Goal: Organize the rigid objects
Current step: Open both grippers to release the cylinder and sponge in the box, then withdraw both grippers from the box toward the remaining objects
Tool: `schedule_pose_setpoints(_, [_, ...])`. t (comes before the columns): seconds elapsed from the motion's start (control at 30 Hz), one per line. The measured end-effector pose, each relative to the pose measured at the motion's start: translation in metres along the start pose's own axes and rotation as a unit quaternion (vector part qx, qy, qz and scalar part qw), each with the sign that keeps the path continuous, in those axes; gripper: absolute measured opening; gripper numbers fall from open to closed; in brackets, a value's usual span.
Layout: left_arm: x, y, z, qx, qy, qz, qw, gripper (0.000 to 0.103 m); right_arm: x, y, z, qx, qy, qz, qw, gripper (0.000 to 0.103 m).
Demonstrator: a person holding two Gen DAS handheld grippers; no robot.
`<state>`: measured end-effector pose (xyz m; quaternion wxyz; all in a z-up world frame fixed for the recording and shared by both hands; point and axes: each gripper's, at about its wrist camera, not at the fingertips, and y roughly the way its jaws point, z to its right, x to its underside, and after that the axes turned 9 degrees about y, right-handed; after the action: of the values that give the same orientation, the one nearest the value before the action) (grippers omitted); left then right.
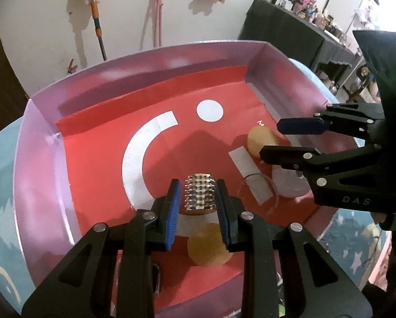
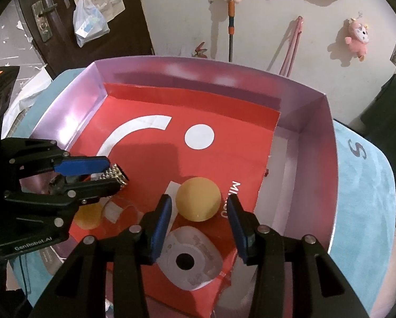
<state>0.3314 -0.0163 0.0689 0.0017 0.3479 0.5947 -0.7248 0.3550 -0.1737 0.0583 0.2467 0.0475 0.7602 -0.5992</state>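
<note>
A big box (image 2: 314, 143) with pink walls and a red floor sits on a blue cloth (image 2: 364, 185). The left claw (image 1: 198, 206) squeezes a shiny spiky roller (image 1: 199, 197) at the middle bottom. The right claw (image 2: 199, 212) is open around a yellow ball (image 2: 198, 198). Pink toys (image 2: 356, 38) hang on the white wall (image 2: 176, 13).

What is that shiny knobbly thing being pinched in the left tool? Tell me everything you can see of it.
The studded metal piece is a short, silvery block, like a curved band of small shiny beads in rows. It looks like hard, polished metal. The left hand-held gripper clamps it between its blue pads, one on each side, above the red sheet in the box. Whether it touches the sheet is unclear.
</note>
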Motion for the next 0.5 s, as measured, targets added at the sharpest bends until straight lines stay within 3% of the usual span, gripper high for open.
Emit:
schedule_pose_setpoints(0.23, [0.010,-0.036,0.003,0.017,-0.024,0.034,0.9990,0.025,0.004,-0.029,-0.004,-0.008,0.007,0.024,1.000,0.047])
schedule_pose_setpoints(0.33, [0.017,-0.057,0.009,0.019,-0.028,0.057,0.9978,0.031,0.009,-0.050,-0.006,-0.012,0.011,0.044,0.999,0.051])
schedule_pose_setpoints(0.37, [0.019,-0.065,0.012,0.018,-0.028,0.065,0.9973,0.039,0.012,-0.059,-0.008,-0.013,0.011,0.052,0.998,0.053])
schedule_pose_setpoints(0.4, [0.023,-0.074,0.015,0.014,-0.030,0.074,0.9967,0.058,0.014,-0.066,-0.009,-0.013,0.011,0.058,0.998,0.053])
schedule_pose_setpoints(0.43, [0.027,-0.082,0.017,0.011,-0.031,0.085,0.9959,0.065,0.017,-0.073,-0.011,-0.015,0.011,0.065,0.998,0.053])
schedule_pose_setpoints(0.5, [0.036,-0.101,0.025,0.010,-0.028,0.113,0.9932,0.067,0.024,-0.089,-0.016,-0.019,0.010,0.078,0.997,0.053])
